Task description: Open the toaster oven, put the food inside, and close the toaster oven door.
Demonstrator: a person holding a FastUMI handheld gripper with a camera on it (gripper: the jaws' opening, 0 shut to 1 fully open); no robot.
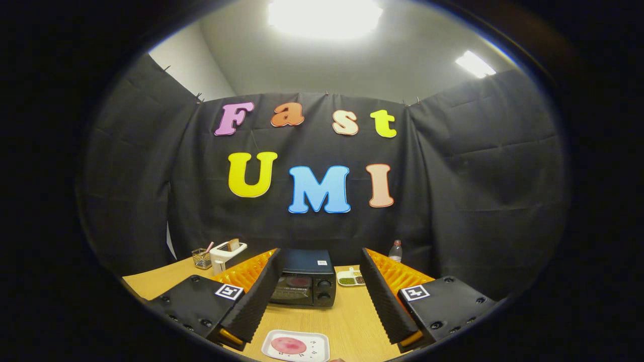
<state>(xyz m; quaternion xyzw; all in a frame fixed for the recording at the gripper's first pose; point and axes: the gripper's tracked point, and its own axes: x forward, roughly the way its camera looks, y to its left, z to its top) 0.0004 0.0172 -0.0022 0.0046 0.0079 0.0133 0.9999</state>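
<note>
Gripper view. A wooden table (347, 322) stands against the black cloth wall of the booth and carries everything the task needs. At its far side, square to the camera, sits the toaster oven (304, 284), door shut and knobs on its right face; it faces the approach, so its door can be reached head-on. The gripper (314, 301) is held above the near part of the table, aimed at the oven, its fingers spread wide apart and holding nothing. The oven shows in the gap between them, beyond their tips and well apart from them.

Nearer than the oven, just below and between the finger bases, lies a white tray (296, 346) with a round pink piece of food (288, 345) on it, probably placed close for an easy pickup once the door is down.

Off to the left rear stand a white toaster (226, 254) with a slice in its slot and a small wire basket (202, 258). Right of the oven are a small sectioned dish (350, 277) and, behind it, a bottle (396, 250). The task appears not yet begun: door closed, food outside.
</note>
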